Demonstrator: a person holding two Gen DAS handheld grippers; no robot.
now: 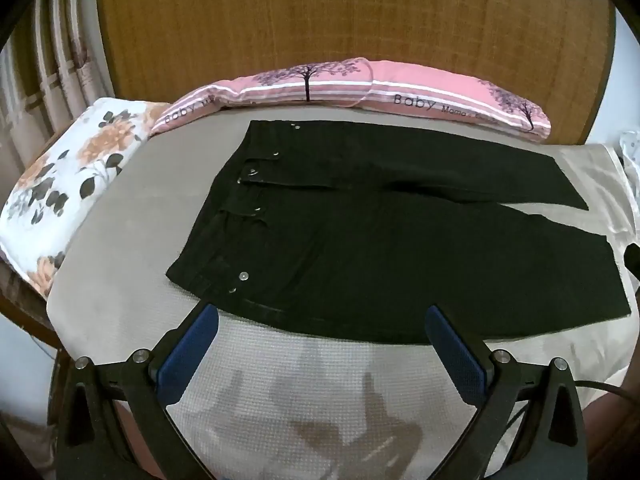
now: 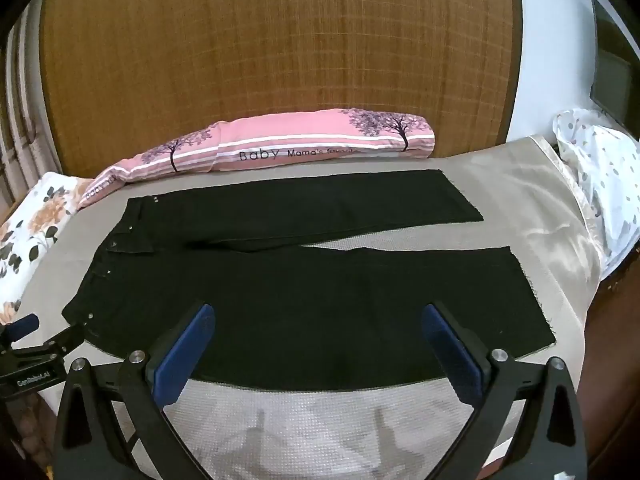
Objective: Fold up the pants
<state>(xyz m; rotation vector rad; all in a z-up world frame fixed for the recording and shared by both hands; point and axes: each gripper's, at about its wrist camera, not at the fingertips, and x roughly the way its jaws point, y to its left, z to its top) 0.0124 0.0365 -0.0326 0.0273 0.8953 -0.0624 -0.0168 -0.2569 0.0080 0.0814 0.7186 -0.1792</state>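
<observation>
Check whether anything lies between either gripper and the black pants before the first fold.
Nothing visible does. The left gripper and right gripper hang open at the near edge of the black pants, with only bare grey cover beneath. The pink pillow lies behind.

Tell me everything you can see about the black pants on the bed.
The pants are black, of a denim-like cloth, and lie spread flat and unfolded on the grey bedcover. The waistband, with small metal buttons and rivets, points left; the two legs run right and part in a narrow V, their raw hems near the cover's right edge. The far leg lies just in front of the pink pillow. Neither open pair of tongs grips them: the left and the right are poised at the near edge.
</observation>
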